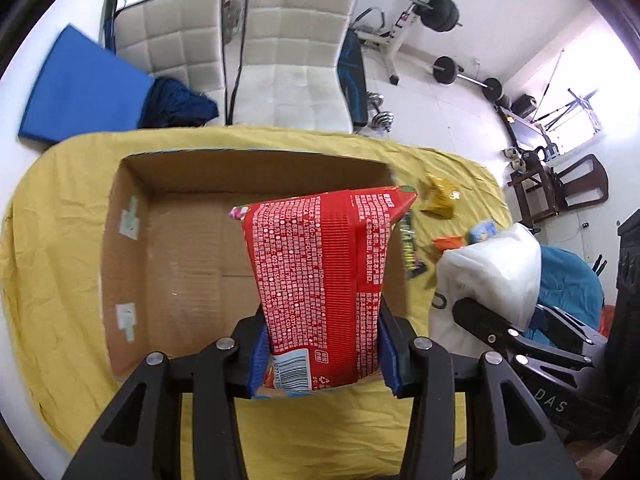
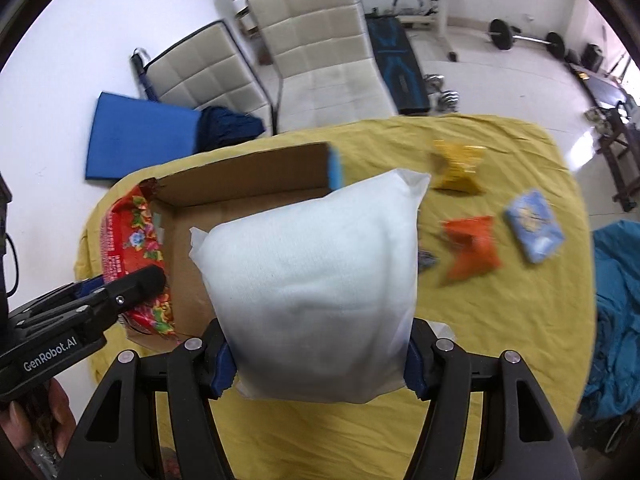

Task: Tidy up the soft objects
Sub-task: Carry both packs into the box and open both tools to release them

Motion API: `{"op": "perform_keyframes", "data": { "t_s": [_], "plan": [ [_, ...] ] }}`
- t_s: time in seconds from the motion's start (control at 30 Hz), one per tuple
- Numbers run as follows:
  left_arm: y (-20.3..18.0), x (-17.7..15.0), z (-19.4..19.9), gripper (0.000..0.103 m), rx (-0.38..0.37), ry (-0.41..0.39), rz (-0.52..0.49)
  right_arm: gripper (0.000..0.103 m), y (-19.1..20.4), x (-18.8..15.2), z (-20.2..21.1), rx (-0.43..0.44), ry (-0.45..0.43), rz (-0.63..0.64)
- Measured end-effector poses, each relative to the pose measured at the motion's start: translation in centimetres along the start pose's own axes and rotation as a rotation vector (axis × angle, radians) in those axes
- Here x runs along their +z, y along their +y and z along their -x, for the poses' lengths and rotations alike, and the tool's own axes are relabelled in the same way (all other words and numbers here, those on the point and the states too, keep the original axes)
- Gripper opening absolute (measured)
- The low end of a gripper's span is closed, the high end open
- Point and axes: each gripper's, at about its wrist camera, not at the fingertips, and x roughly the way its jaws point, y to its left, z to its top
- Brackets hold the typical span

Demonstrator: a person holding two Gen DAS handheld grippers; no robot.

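Note:
My left gripper [image 1: 323,354] is shut on a red snack bag [image 1: 320,272] and holds it over the open cardboard box [image 1: 168,248] on the yellow cloth. My right gripper [image 2: 318,360] is shut on a white soft pack [image 2: 316,280] and holds it above the cloth at the box's right side. The right wrist view shows the red bag [image 2: 136,240] in the left gripper [image 2: 132,288] at the box's near left edge. The left wrist view shows the white pack [image 1: 492,272] to the right of the box. The box [image 2: 248,184] looks empty where its floor shows.
On the yellow cloth [image 2: 500,320] right of the box lie a yellow packet [image 2: 458,168], an orange packet [image 2: 472,248], a light blue packet [image 2: 534,226] and a dark wrapper [image 1: 412,248]. Two white chairs [image 1: 296,52] and gym weights stand behind the table.

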Motion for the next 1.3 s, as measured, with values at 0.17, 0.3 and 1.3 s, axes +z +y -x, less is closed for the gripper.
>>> {"op": "perform_keyframes", "data": {
  "t_s": [0.17,0.3,1.3],
  "plan": [
    [5.7,2.6,-4.1,0.042,-0.020,0.086,0.042,0.067,4.6,2.4,-5.7,0.019,0.063,0.007],
    [9.1,4.0,-7.7,0.042,-0.050,0.151,0.088,0.067,6.6,3.8,-10.5,-0.006,0.109,0.023],
    [9.4,6.2,-18.6,0.044,-0.057,0.349,0.044,0.077,4.8,6.9,-23.8,-0.080,0.211,-0.019]
  ]
}}
